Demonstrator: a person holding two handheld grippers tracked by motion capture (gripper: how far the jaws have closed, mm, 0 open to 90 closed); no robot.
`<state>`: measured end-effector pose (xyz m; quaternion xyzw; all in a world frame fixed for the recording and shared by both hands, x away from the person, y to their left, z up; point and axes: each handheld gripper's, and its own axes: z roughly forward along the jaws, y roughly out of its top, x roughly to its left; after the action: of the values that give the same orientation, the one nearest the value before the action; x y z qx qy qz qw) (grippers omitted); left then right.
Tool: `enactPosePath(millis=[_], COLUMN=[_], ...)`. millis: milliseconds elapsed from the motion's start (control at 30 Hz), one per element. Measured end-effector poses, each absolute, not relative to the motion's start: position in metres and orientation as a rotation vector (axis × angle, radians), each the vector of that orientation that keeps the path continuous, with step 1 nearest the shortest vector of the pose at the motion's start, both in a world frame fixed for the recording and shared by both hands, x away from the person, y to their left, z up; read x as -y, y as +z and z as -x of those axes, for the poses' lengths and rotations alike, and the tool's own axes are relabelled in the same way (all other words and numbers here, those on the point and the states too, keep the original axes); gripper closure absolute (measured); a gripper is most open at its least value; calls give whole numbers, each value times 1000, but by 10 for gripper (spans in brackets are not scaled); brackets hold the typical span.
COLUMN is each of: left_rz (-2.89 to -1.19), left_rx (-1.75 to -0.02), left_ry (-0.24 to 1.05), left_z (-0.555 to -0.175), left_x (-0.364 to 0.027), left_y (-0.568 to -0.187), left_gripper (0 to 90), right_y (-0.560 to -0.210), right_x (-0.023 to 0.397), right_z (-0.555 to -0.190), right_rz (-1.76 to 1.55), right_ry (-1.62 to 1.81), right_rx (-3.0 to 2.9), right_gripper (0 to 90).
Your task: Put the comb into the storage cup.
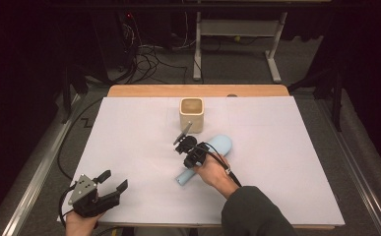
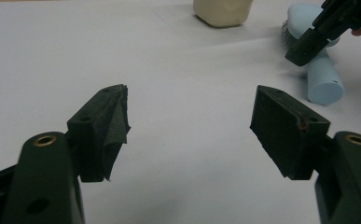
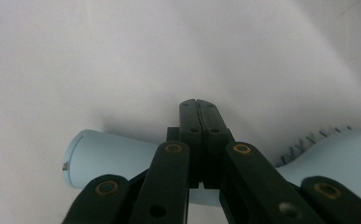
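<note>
Currently, we are working at a table covered with a white sheet (image 1: 129, 142), holding one black two-jaw gripper in each hand. We are holding the right gripper (image 1: 184, 141) above the middle of a pale blue plastic hairbrush (image 1: 216, 146), with its jaws pressed fully together and pinching nothing; in the right gripper view the closed jaw tips are standing over the white sheet just beyond the brush, while the round handle end (image 3: 82, 156) is lying to one side and the bristled head (image 3: 336, 149) to the other. The hairbrush is lying flat on the sheet near the table's centre, its handle end pointing toward our side and its head pointing toward a cream square ceramic cup (image 1: 192, 113), which is standing upright just beyond the brush, close to the head but apart from it. We are keeping the left gripper (image 1: 115, 181) low at the near left corner of the sheet, well apart from the brush, with its jaws spread wide and bare sheet between them.
</note>
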<state>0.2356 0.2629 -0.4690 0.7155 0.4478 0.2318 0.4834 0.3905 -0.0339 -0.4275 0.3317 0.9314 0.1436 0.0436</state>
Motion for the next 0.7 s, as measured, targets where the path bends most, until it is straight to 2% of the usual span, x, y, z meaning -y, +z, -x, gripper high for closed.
enactPosePath(millis=[700], left_rz=[-1747], left_rx=[-1088], left_ry=[556], left_z=[-236], left_x=[-262], left_y=[-470], left_gripper=[290], right_y=[-425], right_x=[61], right_z=[-371], right_rz=[-966], right_ry=[415], right_rx=[-2866], right_gripper=[900])
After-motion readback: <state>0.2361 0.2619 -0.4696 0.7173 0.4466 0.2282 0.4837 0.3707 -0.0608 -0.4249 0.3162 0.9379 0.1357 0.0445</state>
